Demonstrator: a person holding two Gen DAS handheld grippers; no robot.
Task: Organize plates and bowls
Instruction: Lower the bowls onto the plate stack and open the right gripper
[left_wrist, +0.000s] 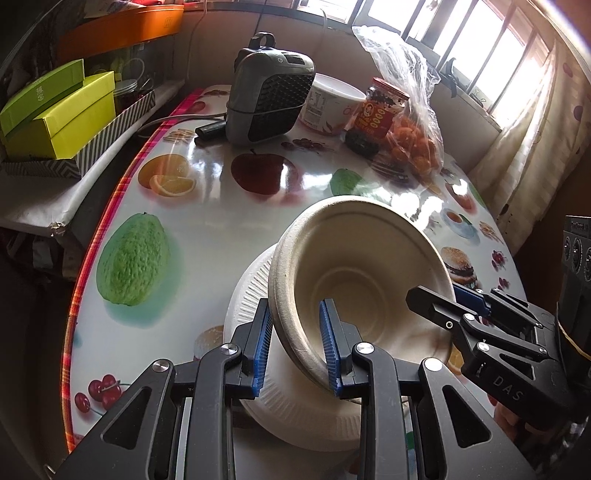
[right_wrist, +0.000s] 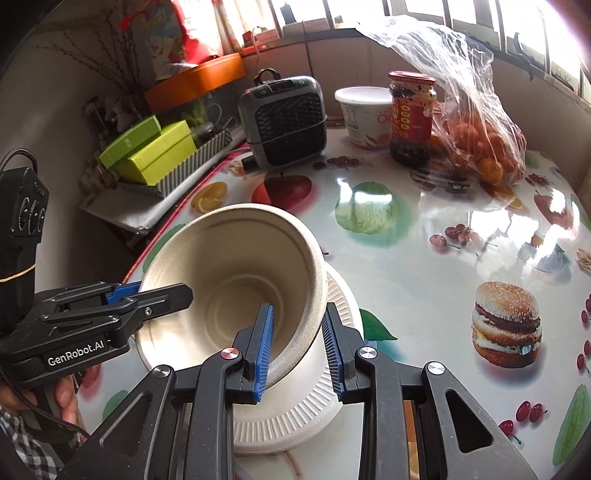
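Observation:
A beige paper bowl (left_wrist: 354, 273) is held tilted over a white ribbed paper plate (left_wrist: 255, 288) on the fruit-print table. My left gripper (left_wrist: 295, 347) is shut on the bowl's left rim, one blue pad inside and one outside. My right gripper (left_wrist: 439, 295) comes in from the right and pinches the opposite rim. In the right wrist view the bowl (right_wrist: 236, 273) is over the plate (right_wrist: 314, 402); my right gripper (right_wrist: 297, 347) is shut on its right rim and my left gripper (right_wrist: 162, 291) grips the left rim.
At the table's far side stand a grey heater (left_wrist: 269, 99), a white tub (left_wrist: 332, 103), a red-labelled jar (left_wrist: 376, 114) and a plastic bag of oranges (left_wrist: 413, 140). Green boxes (left_wrist: 62, 114) sit on a shelf at the left. The table edge (left_wrist: 107, 218) runs along the left.

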